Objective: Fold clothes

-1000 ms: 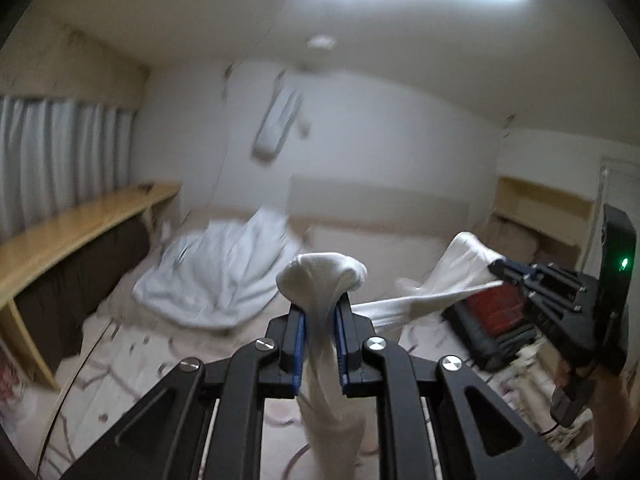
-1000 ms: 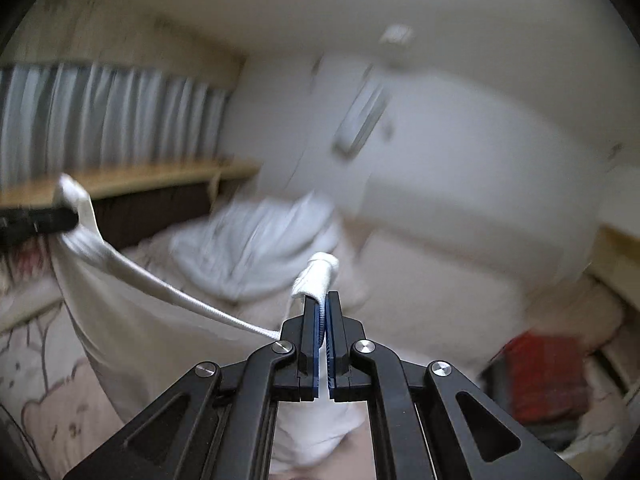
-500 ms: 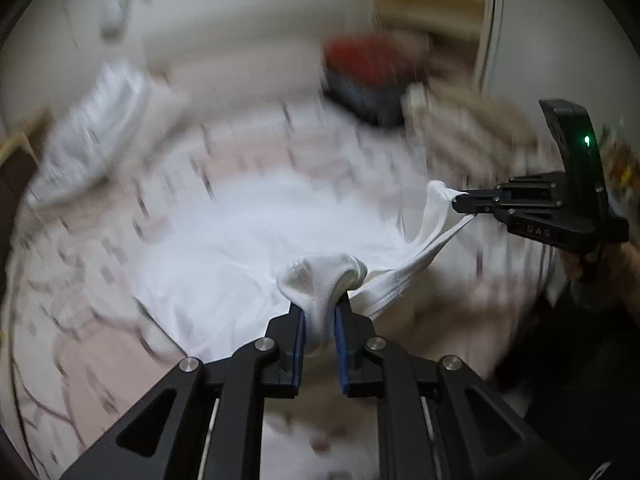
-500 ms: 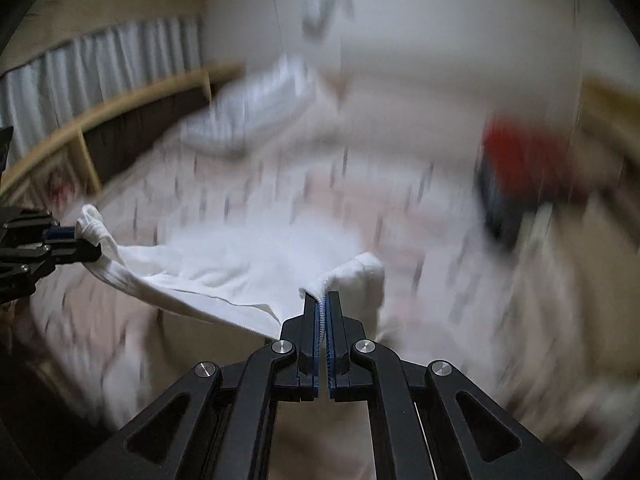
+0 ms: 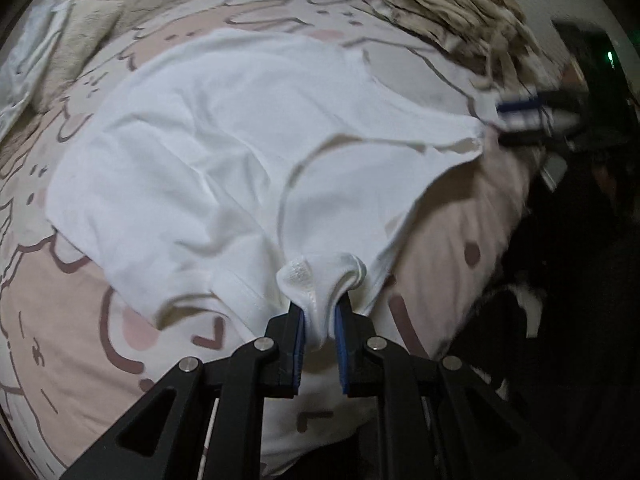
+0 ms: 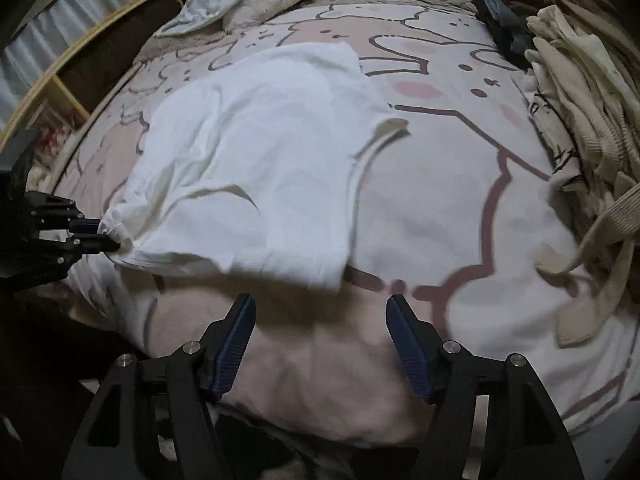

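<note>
While the left gripper (image 5: pixel 320 312) pinches a bunched corner of the white T-shirt (image 6: pixel 256 168), spread mid-frame on the pink bedsheet (image 6: pixel 440 208), and the right gripper (image 6: pixel 320 320) gapes empty, fabric looks light, limp: grab hems or corners.

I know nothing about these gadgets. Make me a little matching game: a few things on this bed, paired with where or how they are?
Things:
1. white T-shirt
2. left gripper
3. right gripper
4. cream clothes pile

States:
a. open, holding nothing
b. heaped along the bed's right side
c. spread on the pink bedcover
d. clamped on bunched white fabric

Pairs: 1-c, 2-d, 3-a, 4-b
</note>
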`<state>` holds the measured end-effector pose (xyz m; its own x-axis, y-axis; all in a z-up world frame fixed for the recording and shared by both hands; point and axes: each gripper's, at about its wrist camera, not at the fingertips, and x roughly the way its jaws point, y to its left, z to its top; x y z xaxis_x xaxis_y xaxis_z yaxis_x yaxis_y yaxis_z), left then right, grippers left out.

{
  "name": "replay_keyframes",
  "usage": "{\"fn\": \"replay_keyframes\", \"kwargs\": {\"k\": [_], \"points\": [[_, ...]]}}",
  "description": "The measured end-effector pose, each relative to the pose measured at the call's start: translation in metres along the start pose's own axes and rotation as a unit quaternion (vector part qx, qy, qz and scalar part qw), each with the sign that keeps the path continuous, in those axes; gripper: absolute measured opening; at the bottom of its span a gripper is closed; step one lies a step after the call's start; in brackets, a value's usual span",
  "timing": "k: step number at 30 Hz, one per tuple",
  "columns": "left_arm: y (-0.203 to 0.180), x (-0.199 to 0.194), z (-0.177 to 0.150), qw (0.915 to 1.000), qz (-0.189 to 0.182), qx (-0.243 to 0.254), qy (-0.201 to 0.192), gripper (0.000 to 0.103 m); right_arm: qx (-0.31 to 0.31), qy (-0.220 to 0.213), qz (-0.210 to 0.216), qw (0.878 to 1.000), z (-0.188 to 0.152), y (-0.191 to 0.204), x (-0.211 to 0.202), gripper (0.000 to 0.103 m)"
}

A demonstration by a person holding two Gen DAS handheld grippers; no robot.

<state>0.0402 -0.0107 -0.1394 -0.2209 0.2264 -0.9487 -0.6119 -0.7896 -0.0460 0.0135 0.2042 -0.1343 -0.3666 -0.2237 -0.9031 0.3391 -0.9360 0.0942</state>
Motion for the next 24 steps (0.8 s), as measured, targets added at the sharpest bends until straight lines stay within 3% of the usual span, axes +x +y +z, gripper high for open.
{"fn": "replay_keyframes", "kwargs": {"k": [2, 4, 6, 8, 10, 14, 18, 20, 24], "points": [[-0.009, -0.001, -0.006, 0.9995, 0.011, 0.03, -0.003, 0.019, -0.1, -0.011, -0.055, 0.993, -0.006, 0.012, -0.004, 0.068], [-0.017, -0.003, -0.012, 0.9975, 0.032, 0.063, -0.012, 0.027, -0.206, -0.02, -0.1, 0.973, -0.012, 0.025, -0.005, 0.068], [-0.025, -0.008, -0.018, 0.9925, 0.065, 0.1, -0.027, 0.035, -0.317, -0.026, -0.129, 0.939, -0.021, 0.039, -0.001, 0.068], [-0.033, -0.014, -0.026, 0.9843, 0.1, 0.139, -0.044, 0.041, -0.416, -0.03, -0.154, 0.896, -0.034, 0.053, 0.007, 0.067], [-0.042, -0.016, -0.036, 0.973, 0.133, 0.179, -0.057, 0.044, -0.48, -0.028, -0.161, 0.862, -0.048, 0.059, 0.016, 0.067], [-0.057, -0.013, -0.056, 0.9468, 0.184, 0.257, -0.06, 0.045, -0.559, -0.036, -0.177, 0.809, -0.071, 0.065, 0.04, 0.067], [-0.062, -0.008, -0.065, 0.9304, 0.208, 0.297, -0.052, 0.045, -0.584, -0.058, -0.19, 0.787, -0.073, 0.067, 0.052, 0.065], [-0.063, -0.005, -0.065, 0.9236, 0.219, 0.311, -0.05, 0.049, -0.59, -0.063, -0.194, 0.781, -0.07, 0.068, 0.055, 0.047], [-0.07, 0.002, -0.059, 0.905, 0.227, 0.356, -0.053, 0.052, -0.59, -0.067, -0.199, 0.779, -0.064, 0.069, 0.054, 0.025]]}}
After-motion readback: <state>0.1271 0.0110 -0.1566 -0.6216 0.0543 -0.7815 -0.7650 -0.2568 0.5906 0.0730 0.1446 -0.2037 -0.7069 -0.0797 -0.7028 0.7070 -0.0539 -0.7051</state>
